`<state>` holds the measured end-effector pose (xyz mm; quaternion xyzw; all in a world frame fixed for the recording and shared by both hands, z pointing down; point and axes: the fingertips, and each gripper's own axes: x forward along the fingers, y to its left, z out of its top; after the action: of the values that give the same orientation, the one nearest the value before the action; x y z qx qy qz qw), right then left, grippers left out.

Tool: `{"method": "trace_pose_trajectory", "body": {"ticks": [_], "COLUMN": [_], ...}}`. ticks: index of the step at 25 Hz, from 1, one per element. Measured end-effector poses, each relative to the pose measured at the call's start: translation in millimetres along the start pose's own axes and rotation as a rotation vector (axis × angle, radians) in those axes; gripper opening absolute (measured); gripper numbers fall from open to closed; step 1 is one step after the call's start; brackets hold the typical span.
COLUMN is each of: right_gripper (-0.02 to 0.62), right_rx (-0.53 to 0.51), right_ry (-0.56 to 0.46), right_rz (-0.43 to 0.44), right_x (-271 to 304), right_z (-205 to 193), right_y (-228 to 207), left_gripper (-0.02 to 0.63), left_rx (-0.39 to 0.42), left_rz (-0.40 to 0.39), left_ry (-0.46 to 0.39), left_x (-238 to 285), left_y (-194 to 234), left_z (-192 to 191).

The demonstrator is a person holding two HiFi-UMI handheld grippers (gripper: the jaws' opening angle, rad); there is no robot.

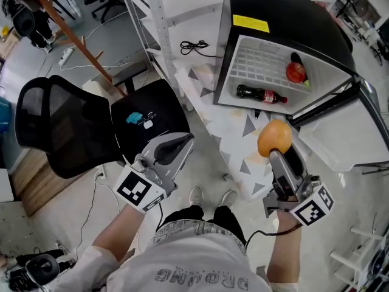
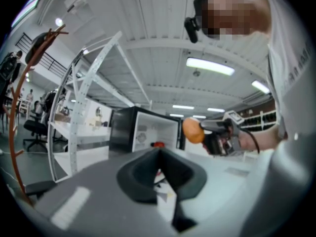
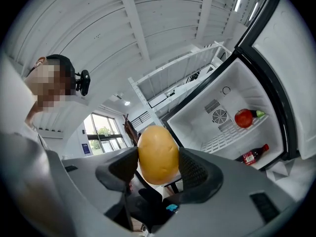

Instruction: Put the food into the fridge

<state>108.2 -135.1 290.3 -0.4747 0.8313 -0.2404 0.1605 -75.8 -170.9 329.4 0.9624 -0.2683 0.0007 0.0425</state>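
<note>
right gripper (image 3: 158,164) clamping potato (image 3: 158,154) — open fridge (image 1: 267,17) ahead

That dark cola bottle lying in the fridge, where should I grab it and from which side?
Grip the dark cola bottle with the red label across its straight body, entering the black fridge from its open front. It lies on its side across the opening, so jaws should close over its round width; the tapered neck would likely slip.
</note>
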Motion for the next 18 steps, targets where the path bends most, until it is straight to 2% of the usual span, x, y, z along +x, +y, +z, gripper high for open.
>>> {"method": "trace_pose_trajectory", "body": {"ticks": [8,18], "right_gripper": [0.258,0.258], "right_rx": [-0.084,-0.221], "right_ry": [0.04,0.136], "right_rz": [0.003,0.061], "right_x": [22.1,60.5], "right_z": [20.8,37.3], "right_y": [-38.8,-94.0], "left_gripper": [0.008,0.008], "left_rx": [0.0,-0.008], "left_rz": [0.043,0.137], "left_ry": [0.011,0.034], "left_x": [17.0,56.1], "left_y": [4.1,4.0], "left_z": [-5.0,-18.6]}}
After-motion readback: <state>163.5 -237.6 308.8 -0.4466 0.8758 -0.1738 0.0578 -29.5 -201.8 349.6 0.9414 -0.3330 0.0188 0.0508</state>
